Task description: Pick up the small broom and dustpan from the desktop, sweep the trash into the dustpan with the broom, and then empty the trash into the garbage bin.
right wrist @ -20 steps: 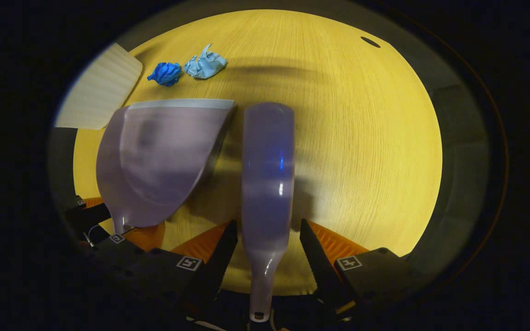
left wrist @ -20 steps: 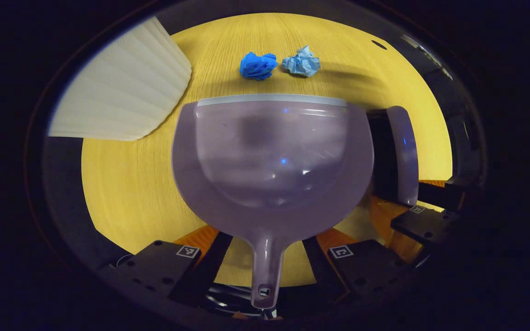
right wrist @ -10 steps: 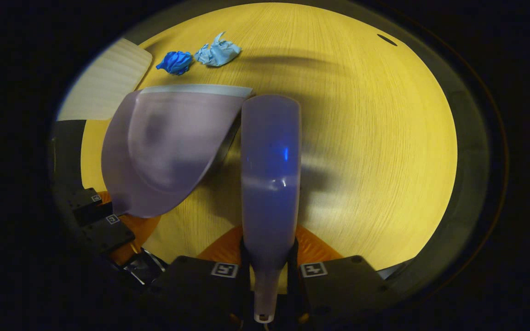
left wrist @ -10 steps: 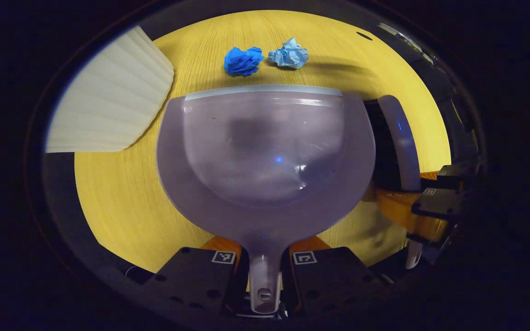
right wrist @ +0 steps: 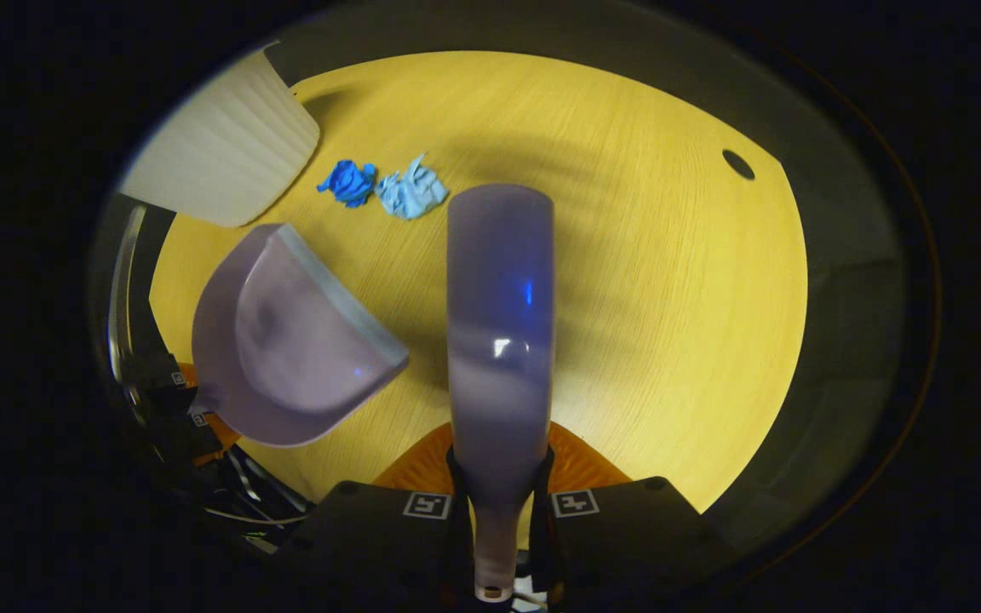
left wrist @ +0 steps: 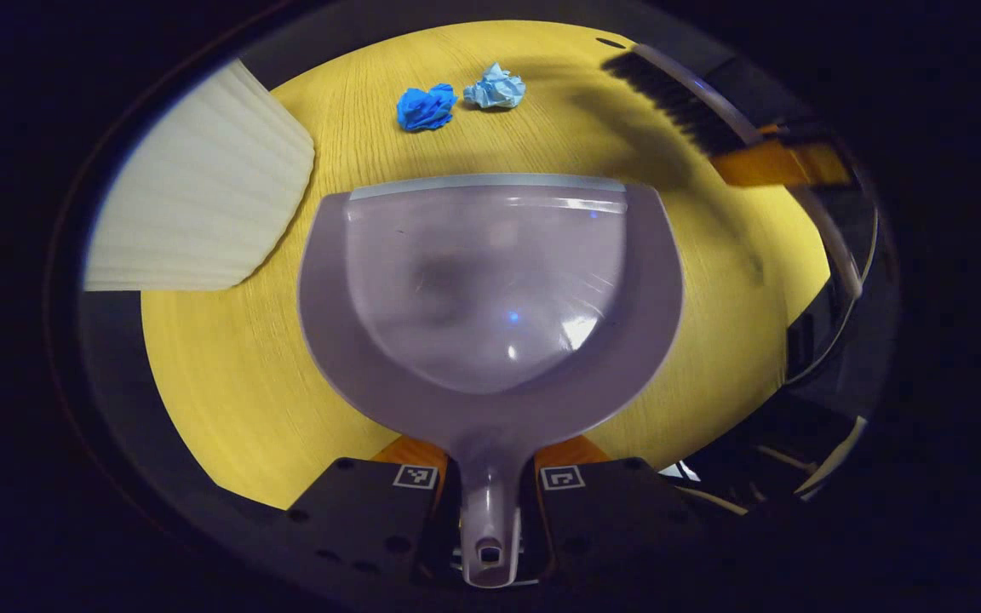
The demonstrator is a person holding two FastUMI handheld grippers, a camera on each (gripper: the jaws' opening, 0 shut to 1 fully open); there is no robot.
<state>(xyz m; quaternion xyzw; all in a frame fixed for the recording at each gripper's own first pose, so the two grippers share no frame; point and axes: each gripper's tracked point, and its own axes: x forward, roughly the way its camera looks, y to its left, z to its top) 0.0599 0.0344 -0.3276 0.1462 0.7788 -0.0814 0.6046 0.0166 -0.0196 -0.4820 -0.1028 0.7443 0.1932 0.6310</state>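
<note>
Both tools grabbed
Left gripper [left wrist: 490,502] clamps dustpan [left wrist: 490,298] handle, right gripper [right wrist: 499,511] clamps broom [right wrist: 499,323]; paper wads [left wrist: 459,95] on surface [left wrist: 226,366].

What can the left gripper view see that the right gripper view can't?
Left gripper view: the broom from its black bristle side, lifted above the table, and the dustpan with its handle pinched in the left hand-held gripper. Right gripper view: the broom's smooth back, its handle pinched in the right hand-held gripper. Both: the dustpan, dark blue paper ball, light blue paper ball, white ribbed bin and yellow table.
</note>
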